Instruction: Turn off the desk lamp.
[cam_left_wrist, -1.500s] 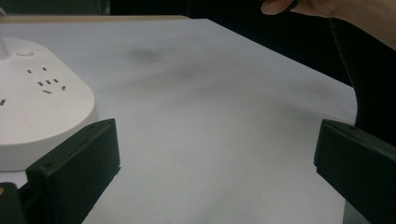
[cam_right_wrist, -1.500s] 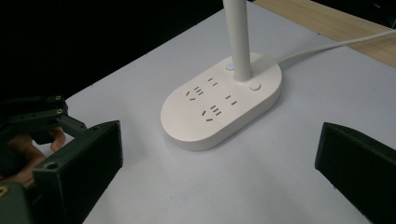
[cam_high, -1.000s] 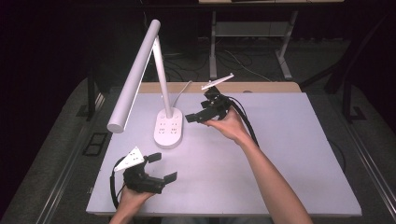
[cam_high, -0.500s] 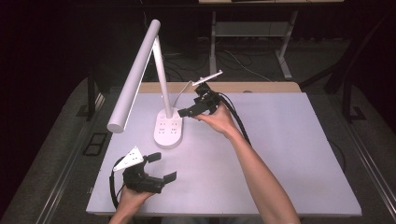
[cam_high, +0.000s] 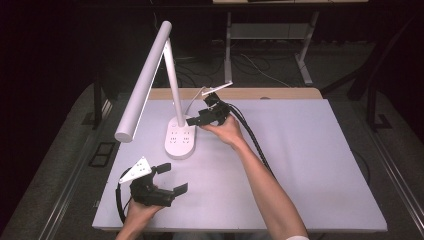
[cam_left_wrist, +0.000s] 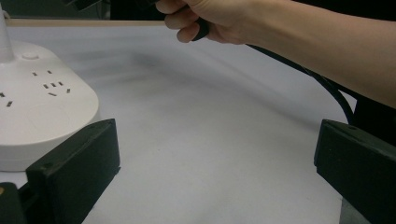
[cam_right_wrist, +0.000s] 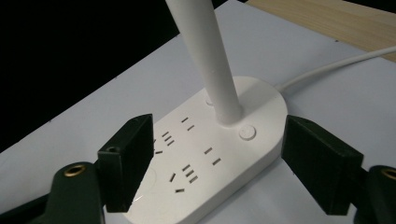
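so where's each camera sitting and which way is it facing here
High view: fixed above the person's side, looking forward and down on the table; both forearms, left gripper and right gripper show.
Left gripper view: rides the left gripper, looks level across the table between its open jaws; the right hand shows ahead.
Right gripper view: rides the right gripper, looks down at the lamp base between its jaws, which have just been closing and are not yet touching it.
Shared: all three show the lamp base.
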